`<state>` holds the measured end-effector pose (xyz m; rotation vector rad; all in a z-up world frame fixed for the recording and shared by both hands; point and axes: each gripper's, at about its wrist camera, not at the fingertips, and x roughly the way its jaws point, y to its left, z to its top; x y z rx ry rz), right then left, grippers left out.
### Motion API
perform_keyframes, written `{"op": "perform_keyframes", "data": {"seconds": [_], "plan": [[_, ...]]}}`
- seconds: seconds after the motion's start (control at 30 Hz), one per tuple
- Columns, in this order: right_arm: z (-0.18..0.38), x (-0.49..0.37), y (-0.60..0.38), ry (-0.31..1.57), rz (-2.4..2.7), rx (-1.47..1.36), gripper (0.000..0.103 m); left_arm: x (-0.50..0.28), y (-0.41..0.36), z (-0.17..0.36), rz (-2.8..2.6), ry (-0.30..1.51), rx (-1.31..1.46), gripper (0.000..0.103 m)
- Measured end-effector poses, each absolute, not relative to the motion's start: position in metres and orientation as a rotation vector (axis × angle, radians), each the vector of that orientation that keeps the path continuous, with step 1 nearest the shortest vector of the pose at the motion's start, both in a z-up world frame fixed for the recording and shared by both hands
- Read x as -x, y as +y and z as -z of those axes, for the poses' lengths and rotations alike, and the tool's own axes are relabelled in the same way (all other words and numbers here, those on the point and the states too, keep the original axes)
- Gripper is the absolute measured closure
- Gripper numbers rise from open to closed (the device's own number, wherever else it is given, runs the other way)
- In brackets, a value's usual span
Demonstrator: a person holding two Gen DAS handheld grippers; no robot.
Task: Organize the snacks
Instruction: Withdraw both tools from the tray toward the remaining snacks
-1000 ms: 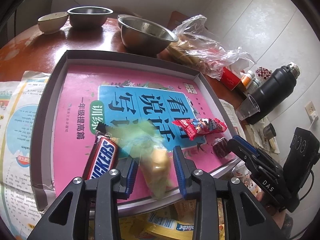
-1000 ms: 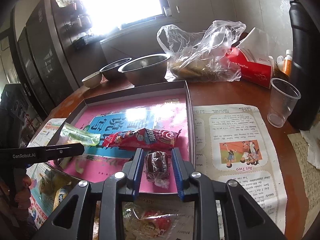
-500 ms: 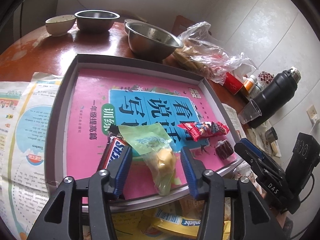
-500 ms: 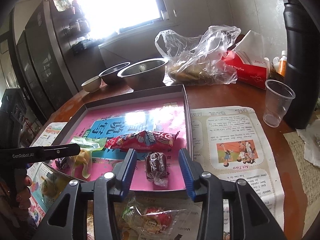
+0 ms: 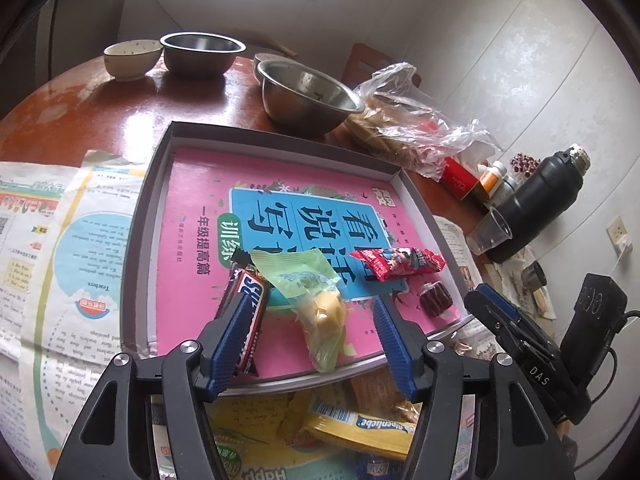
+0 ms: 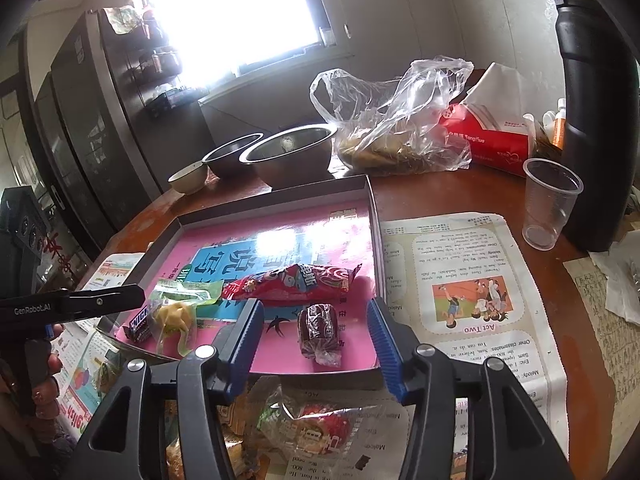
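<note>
A shallow grey tray (image 5: 141, 216) with a pink printed bottom holds a Snickers bar (image 5: 247, 312), a green-wrapped yellow pastry (image 5: 320, 308), a red snack packet (image 5: 396, 262) and a small dark wrapped candy (image 5: 436, 299). My left gripper (image 5: 310, 322) is open and empty, its jaws either side of the pastry, above the tray's near edge. My right gripper (image 6: 314, 322) is open and empty, its jaws wide around the dark candy (image 6: 318, 328). The red packet (image 6: 292, 282) lies just beyond it. More wrapped snacks (image 5: 356, 428) lie on the table below both grippers.
Newspaper (image 6: 460, 280) lies on both sides of the tray. Behind it stand steel bowls (image 5: 308, 96), a ceramic bowl (image 5: 132, 58), a plastic bag of food (image 6: 400, 136), a red tissue pack (image 6: 488, 140), a clear plastic cup (image 6: 548, 204) and a black thermos (image 6: 596, 120).
Both grippers have opened wider and pulled back and up from the tray. The pastry and the dark candy stay lying in the tray.
</note>
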<state>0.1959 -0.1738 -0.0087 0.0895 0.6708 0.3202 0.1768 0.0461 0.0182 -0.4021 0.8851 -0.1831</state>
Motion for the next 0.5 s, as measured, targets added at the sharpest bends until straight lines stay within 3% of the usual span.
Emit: {"op": "perform_keyframes", "data": {"seconds": [0.5], "plan": [[-0.004, -0.171, -0.174, 0.647, -0.354, -0.11, 0.039, -0.151, 0.044, -0.028, 0.203, 0.88, 0.37, 0.035]]}}
